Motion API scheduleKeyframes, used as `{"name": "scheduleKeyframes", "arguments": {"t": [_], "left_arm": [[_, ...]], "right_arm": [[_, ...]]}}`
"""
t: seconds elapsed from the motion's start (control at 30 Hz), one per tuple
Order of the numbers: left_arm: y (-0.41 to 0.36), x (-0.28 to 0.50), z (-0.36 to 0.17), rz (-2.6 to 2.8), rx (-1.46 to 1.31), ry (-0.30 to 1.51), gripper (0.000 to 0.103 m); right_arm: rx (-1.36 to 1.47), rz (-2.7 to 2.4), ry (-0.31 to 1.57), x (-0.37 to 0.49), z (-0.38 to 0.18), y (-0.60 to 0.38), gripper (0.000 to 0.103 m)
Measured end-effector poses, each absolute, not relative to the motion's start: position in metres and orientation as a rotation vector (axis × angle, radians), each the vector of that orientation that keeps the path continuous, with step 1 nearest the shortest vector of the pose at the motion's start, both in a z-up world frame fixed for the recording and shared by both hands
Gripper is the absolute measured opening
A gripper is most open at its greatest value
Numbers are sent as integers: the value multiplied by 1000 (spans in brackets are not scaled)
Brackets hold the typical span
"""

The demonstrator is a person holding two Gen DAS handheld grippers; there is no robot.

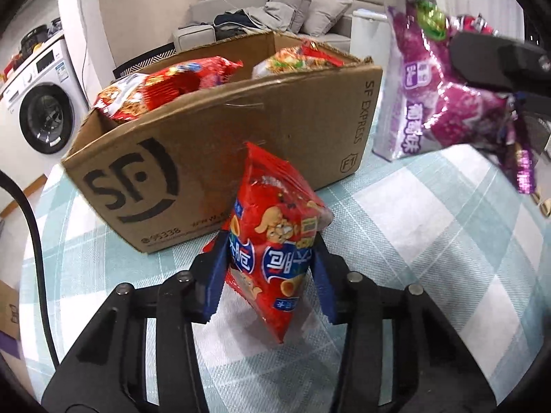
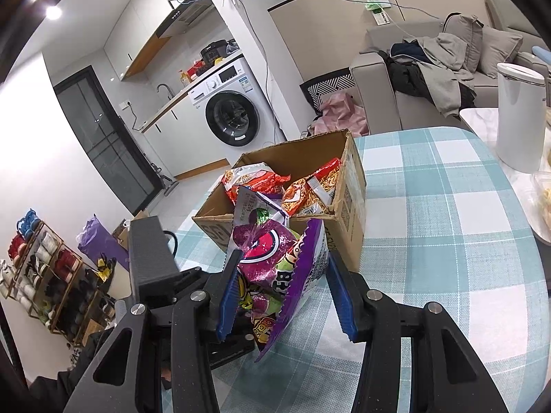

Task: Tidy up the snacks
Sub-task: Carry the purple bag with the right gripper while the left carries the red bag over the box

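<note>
Left wrist view: cardboard box point(image 1: 213, 158) sits just ahead of your left gripper point(image 1: 268, 275), which pinches an upright red snack bag point(image 1: 275, 241), long axis vertical, base on the checked tablecloth point(image 1: 413, 241). Your right gripper point(image 2: 282, 285) clamps purple candy bags point(image 2: 272, 258) right of the box.
</note>
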State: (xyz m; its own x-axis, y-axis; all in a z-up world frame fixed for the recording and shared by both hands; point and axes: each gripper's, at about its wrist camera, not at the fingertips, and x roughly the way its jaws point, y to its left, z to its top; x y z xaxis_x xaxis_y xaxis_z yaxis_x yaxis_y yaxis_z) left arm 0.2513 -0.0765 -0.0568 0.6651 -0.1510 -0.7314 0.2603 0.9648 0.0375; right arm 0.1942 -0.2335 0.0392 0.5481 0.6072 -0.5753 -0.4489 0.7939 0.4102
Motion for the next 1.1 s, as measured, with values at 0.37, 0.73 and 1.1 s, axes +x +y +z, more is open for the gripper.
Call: {"name": "scheduleKeyframes", "arguments": {"t": [0.37,0.73,1.1], "left_arm": [[-27,233,-23,-236,33,744,41],[11,194,19,-225,-36,661,41],[31,206,72,-176,-57,585,41]], "right_arm": [[250,620,736,193,42,-239,48],[276,589,692,190,45,-238,48],[287,566,669,201,52,-234,48]]}}
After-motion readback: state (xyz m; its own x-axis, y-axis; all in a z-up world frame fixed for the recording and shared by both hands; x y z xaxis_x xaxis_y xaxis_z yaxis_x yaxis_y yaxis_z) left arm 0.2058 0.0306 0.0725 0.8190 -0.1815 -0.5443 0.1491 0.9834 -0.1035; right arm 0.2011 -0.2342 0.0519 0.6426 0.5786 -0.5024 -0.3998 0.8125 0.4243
